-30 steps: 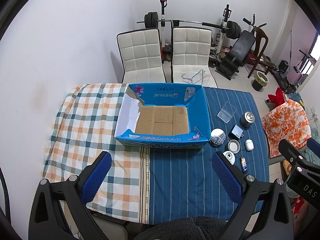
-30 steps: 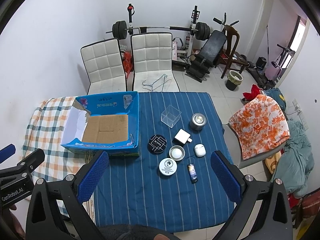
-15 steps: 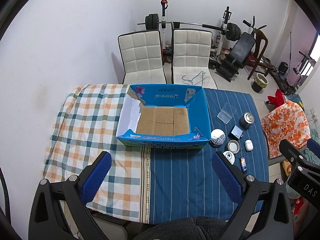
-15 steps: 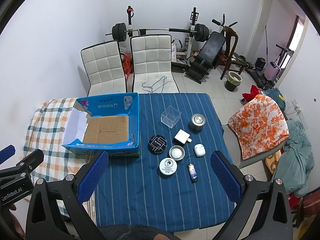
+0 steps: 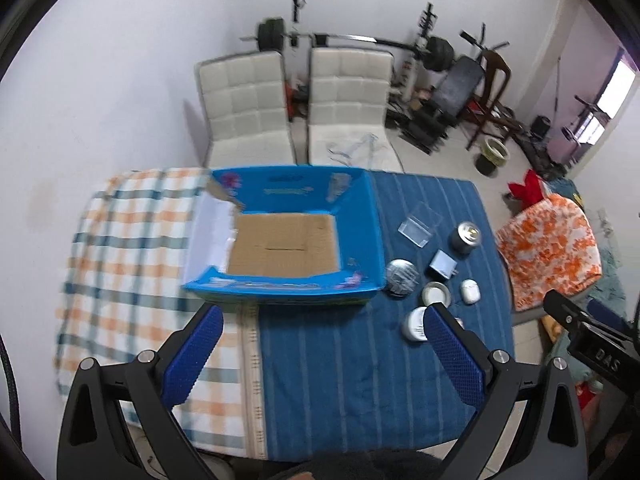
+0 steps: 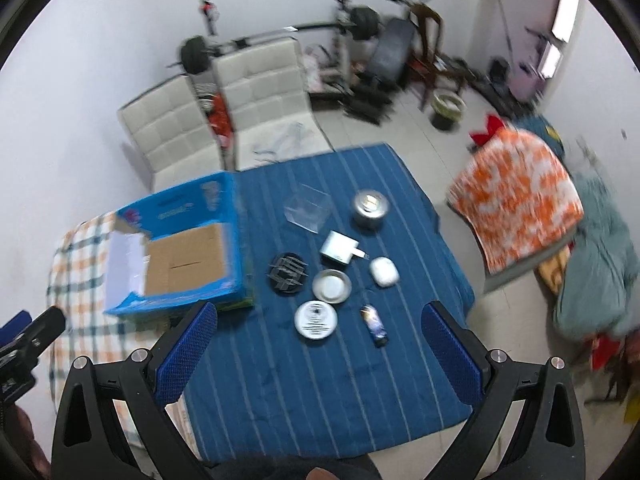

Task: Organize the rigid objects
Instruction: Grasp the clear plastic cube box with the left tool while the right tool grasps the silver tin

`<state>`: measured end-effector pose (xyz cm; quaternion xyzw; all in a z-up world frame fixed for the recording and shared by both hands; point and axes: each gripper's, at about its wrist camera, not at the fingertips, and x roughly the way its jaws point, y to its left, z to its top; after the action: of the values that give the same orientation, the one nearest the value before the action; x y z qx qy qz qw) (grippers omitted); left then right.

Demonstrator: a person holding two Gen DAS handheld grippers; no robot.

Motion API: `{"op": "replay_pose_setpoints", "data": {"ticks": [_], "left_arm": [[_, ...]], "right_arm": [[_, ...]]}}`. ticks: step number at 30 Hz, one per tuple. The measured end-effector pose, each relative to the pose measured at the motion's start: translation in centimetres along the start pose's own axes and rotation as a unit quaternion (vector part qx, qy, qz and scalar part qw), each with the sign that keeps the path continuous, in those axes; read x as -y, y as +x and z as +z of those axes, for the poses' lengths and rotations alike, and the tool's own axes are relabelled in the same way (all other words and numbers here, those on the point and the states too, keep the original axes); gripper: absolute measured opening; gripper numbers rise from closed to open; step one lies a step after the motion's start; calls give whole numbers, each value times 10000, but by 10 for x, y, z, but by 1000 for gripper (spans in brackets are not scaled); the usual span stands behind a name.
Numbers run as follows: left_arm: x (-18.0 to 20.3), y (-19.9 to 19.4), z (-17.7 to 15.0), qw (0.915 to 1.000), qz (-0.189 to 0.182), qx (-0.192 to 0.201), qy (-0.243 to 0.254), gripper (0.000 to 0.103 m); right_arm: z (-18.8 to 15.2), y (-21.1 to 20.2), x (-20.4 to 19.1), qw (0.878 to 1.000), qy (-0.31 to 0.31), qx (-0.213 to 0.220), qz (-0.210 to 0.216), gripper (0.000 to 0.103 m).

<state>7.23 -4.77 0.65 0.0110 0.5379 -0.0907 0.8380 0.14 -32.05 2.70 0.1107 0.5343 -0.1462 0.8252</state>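
An open blue cardboard box (image 5: 360,216) (image 6: 236,236) with a bare brown floor stands on the table. Right of it lie several small items: a clear plastic box (image 6: 307,208), a metal tin (image 6: 370,209), a white charger (image 6: 339,249), a white earbud case (image 6: 385,272), a black round disc (image 6: 289,272), a small metal dish (image 6: 332,285), a white round tin (image 6: 316,319) and a dark lighter (image 6: 375,322). My left gripper (image 5: 318,354) hangs open above the table's front edge. My right gripper (image 6: 318,350) is open too, held high over the items, with nothing between its fingers.
The table wears a blue striped cloth (image 6: 320,380) on the right and a checked cloth (image 5: 120,240) on the left. Two white chairs (image 5: 296,104) stand behind it. Gym gear lines the far wall. An orange-patterned chair (image 6: 516,196) stands right of the table.
Both grippers have moved forward and down toward the table, so the box and items look larger. The right view has swung and tilted; both views are motion-blurred. Nothing on the table has moved.
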Motion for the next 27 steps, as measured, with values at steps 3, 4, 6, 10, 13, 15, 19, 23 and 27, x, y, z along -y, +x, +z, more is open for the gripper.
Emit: {"op": "replay_pose_setpoints", "data": {"ticks": [3, 4, 6, 10, 13, 15, 19, 23, 27], "left_arm": [[25, 43, 16, 9992, -178, -294, 188, 103], [33, 55, 19, 9988, -237, -359, 232, 103], [56, 88, 32, 9974, -265, -531, 414, 103], [105, 158, 59, 9928, -294, -872, 771, 103], [142, 205, 80, 9884, -226, -1029, 1097, 101], [160, 237, 92, 9852, -264, -1175, 1222, 94], [191, 305, 106, 9740, -408, -1649, 1500, 93], [210, 352, 104, 9628, -541, -1982, 1757, 93], [226, 392, 99, 9522, -469, -2302, 1953, 93]], "right_arm": [[13, 38, 34, 9993, 245, -222, -154, 103], [20, 53, 44, 9989, 297, -304, -180, 103], [30, 83, 61, 9982, 351, -417, -235, 103], [60, 157, 87, 9961, 520, -664, -241, 103], [83, 211, 100, 9948, 622, -772, -215, 103], [94, 243, 107, 9941, 645, -845, -228, 103], [110, 303, 132, 9887, 937, -1163, -118, 103], [116, 331, 149, 9857, 1098, -1273, -65, 103], [121, 348, 152, 9856, 1032, -1343, 11, 103]]}}
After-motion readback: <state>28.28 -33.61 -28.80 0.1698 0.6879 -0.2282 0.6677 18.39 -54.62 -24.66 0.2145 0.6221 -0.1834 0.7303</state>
